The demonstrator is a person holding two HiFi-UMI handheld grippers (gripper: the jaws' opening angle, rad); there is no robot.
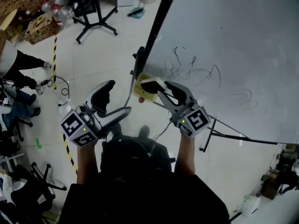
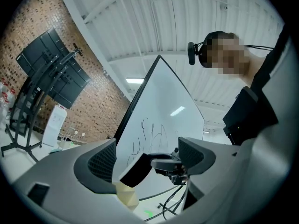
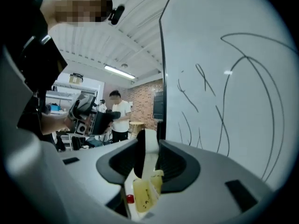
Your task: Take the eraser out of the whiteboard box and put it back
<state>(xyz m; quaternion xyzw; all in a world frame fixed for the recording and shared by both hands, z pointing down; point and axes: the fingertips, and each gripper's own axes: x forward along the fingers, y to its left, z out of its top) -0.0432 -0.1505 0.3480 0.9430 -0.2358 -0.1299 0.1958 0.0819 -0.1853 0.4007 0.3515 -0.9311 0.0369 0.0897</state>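
My right gripper is shut on the eraser, a white block with a dark felt face, and holds it just above the yellow whiteboard box. In the right gripper view the eraser stands edge-on between the pads, with the box below it. The box hangs at the whiteboard's left edge. To the left of the box, my left gripper is open and holds nothing. The left gripper view shows the eraser's dark face and the box between its fingers.
Black scribbles cover the lower part of the whiteboard. A small red thing sits by the box. The board's stand leg runs along the floor at the right. Chairs, a black stand and a seated person are at the left.
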